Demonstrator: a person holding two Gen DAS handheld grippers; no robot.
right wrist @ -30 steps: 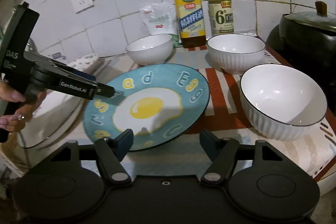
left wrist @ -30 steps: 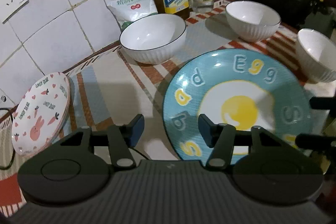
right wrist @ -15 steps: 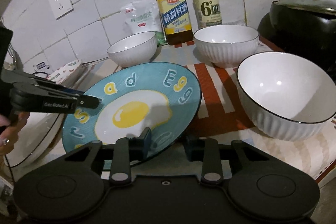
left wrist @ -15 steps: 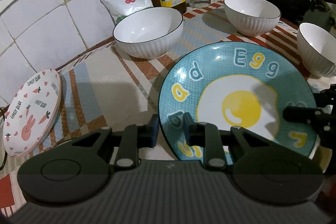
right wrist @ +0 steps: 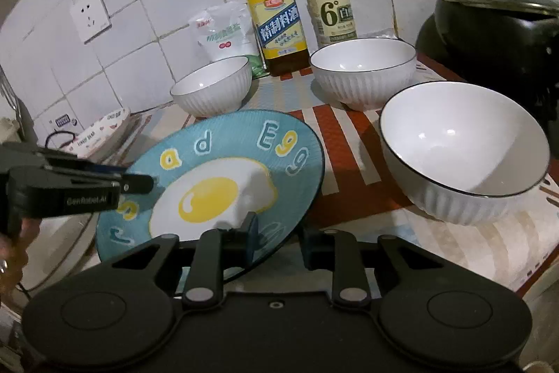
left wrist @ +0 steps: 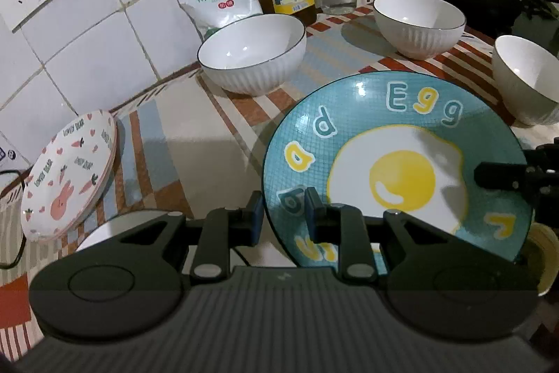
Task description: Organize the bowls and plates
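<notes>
Left wrist view shows the left gripper (left wrist: 283, 217) clamped on the near rim of the blue egg plate (left wrist: 394, 163), which sits tilted above the striped counter mat (left wrist: 195, 142). The right gripper (right wrist: 277, 238), its jaws just narrowed, pinches the opposite rim. Lift evenly with both, keeping the plate level and clear of the nearest white bowl (right wrist: 461, 149), toward the bunny plate (left wrist: 70, 177).
</notes>
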